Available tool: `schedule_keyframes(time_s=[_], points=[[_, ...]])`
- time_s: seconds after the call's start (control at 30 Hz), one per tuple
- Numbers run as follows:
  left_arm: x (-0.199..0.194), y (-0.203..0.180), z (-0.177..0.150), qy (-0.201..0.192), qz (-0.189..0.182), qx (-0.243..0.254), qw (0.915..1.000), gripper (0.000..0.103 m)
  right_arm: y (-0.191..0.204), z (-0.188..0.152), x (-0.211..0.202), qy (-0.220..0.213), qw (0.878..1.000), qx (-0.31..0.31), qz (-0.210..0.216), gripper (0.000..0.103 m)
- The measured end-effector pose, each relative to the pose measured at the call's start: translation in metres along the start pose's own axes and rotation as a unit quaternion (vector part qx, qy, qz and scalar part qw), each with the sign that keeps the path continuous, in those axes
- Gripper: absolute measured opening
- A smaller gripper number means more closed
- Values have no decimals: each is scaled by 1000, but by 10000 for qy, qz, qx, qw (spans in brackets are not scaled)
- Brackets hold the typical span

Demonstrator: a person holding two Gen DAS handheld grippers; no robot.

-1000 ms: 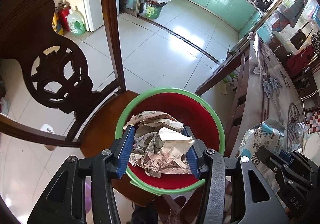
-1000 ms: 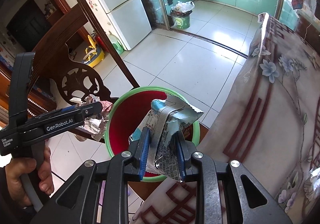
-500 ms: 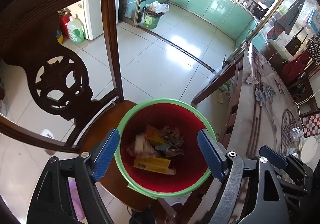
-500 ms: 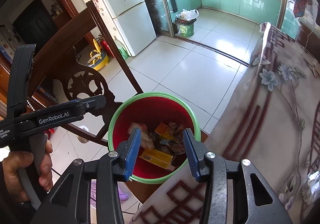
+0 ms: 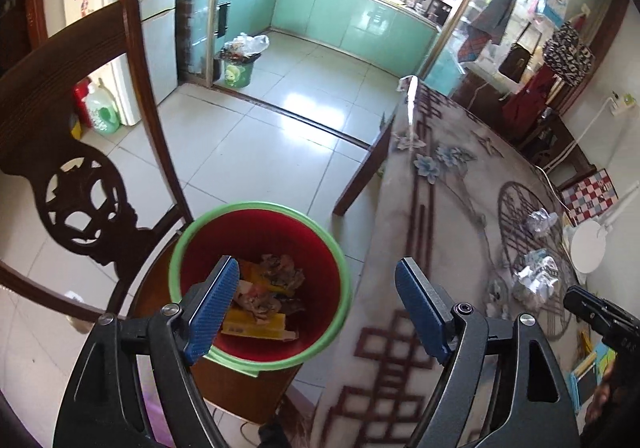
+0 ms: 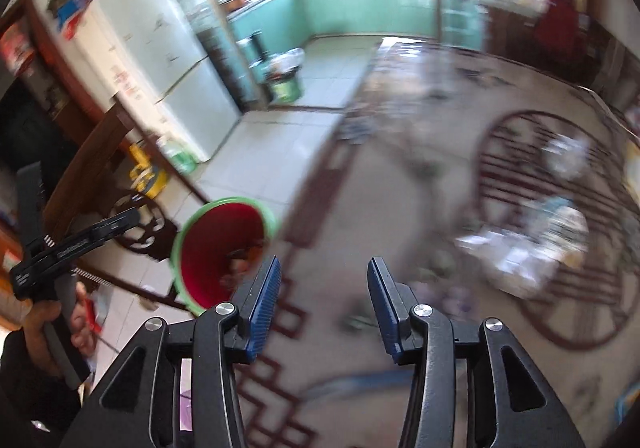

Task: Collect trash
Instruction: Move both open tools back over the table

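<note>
A red bin with a green rim (image 5: pixel 256 208) stands on a wooden chair seat beside the table and holds crumpled paper and wrappers (image 5: pixel 268 296). My left gripper (image 5: pixel 316 308) is open and empty, above the bin's right rim and the table edge. My right gripper (image 6: pixel 322 300) is open and empty over the table; its view is blurred. The bin (image 6: pixel 188 232) lies to its left. Crumpled foil and wrapper trash (image 5: pixel 536 280) lies on the table to the right, and it also shows blurred in the right wrist view (image 6: pixel 532 240).
The carved wooden chair back (image 5: pixel 80 176) rises left of the bin. The patterned tablecloth (image 5: pixel 440 232) covers the table. A white round object (image 5: pixel 588 252) and coloured items sit at the table's far right. A green kitchen bin (image 5: pixel 238 66) stands far off on the tiled floor.
Both grippers opened and dropped their trash into the red bin a second ago. Since then both have swung right, away from the bin and toward the table.
</note>
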State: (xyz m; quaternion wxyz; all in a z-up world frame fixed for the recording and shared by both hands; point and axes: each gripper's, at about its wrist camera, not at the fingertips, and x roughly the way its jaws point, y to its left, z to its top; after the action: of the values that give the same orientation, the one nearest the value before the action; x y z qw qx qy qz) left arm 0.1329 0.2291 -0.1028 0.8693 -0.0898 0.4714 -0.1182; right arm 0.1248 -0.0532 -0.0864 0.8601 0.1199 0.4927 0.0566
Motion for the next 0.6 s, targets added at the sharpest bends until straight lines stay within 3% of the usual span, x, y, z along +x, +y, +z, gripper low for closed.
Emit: schedule_keyframes(time_s=[0.07, 0.2, 0.27, 0.43, 0.6], points=[[-1, -23, -1, 3, -156, 205, 9997, 80, -38, -3, -27, -158, 9990, 252, -341, 45], [0, -67, -7, 32, -441, 487, 9978, 80, -111, 3, -70, -481, 9920, 662, -963, 63], [2, -92, -12, 66, -558, 606, 9966, 80, -144, 11, -75, -546, 9900, 807, -1017, 63], [8, -149, -32, 292, -718, 720, 9944, 81, -236, 25, -23, -180, 9834, 1690, -638, 64], [20, -199, -50, 557, -697, 821, 9926, 81, -288, 15, 50, 406, 9678, 2469, -274, 64]])
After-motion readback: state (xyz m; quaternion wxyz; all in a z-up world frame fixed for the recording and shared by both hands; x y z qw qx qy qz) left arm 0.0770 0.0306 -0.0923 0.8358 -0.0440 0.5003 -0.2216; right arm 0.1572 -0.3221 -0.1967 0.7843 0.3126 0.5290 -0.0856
